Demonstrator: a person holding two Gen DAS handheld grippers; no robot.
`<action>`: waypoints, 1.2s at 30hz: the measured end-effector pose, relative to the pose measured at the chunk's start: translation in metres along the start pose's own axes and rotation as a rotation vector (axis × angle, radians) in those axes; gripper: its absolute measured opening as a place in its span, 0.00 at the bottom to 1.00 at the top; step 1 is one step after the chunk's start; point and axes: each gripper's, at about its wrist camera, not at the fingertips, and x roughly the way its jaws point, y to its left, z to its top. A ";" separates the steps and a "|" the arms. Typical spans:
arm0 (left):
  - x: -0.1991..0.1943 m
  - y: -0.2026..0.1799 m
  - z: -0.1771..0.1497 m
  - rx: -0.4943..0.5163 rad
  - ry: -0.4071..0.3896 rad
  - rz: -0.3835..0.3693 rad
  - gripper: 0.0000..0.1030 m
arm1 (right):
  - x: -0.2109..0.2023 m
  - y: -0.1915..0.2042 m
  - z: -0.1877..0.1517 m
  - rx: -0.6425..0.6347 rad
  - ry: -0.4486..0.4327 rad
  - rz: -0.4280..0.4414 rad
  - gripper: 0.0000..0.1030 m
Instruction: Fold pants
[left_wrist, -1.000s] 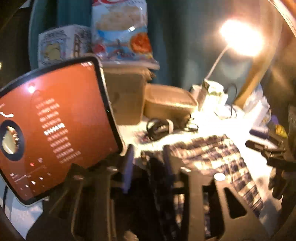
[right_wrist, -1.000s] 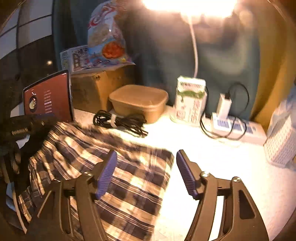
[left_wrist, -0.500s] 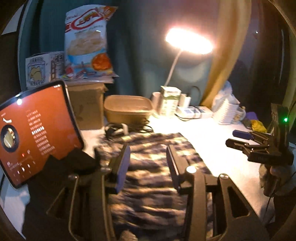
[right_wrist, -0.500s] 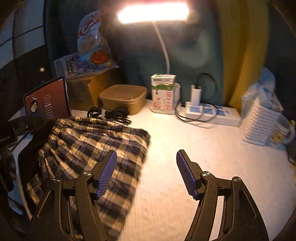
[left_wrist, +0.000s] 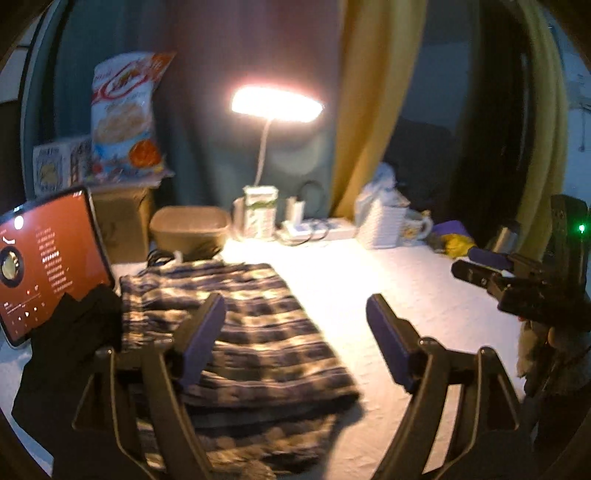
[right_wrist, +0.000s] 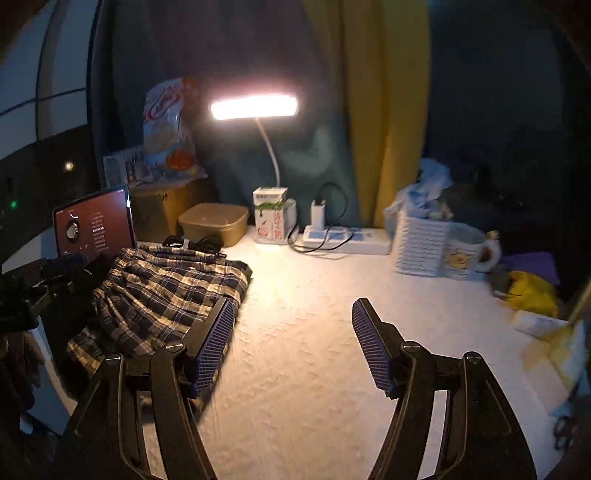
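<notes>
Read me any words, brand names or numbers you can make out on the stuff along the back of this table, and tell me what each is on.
No text here can be quoted with confidence.
Snack bag: large red lettering, too blurred to read.
Carton: red Chinese characters down its front, too small to read.
Tablet: white list lines on red, illegible.
Printed box: pictures only, text unreadable.
Mug: a picture, no readable words.

Plaid pants (right_wrist: 162, 295), folded, lying flat, table's left
</notes>
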 end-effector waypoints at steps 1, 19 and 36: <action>-0.007 -0.009 0.000 0.004 -0.015 -0.007 0.77 | -0.010 0.000 -0.002 0.000 -0.014 -0.006 0.68; -0.116 -0.088 0.002 0.124 -0.307 0.009 0.77 | -0.148 0.010 -0.010 0.026 -0.217 -0.055 0.68; -0.137 -0.081 -0.002 0.085 -0.356 0.051 0.77 | -0.159 0.012 -0.017 0.014 -0.208 -0.104 0.68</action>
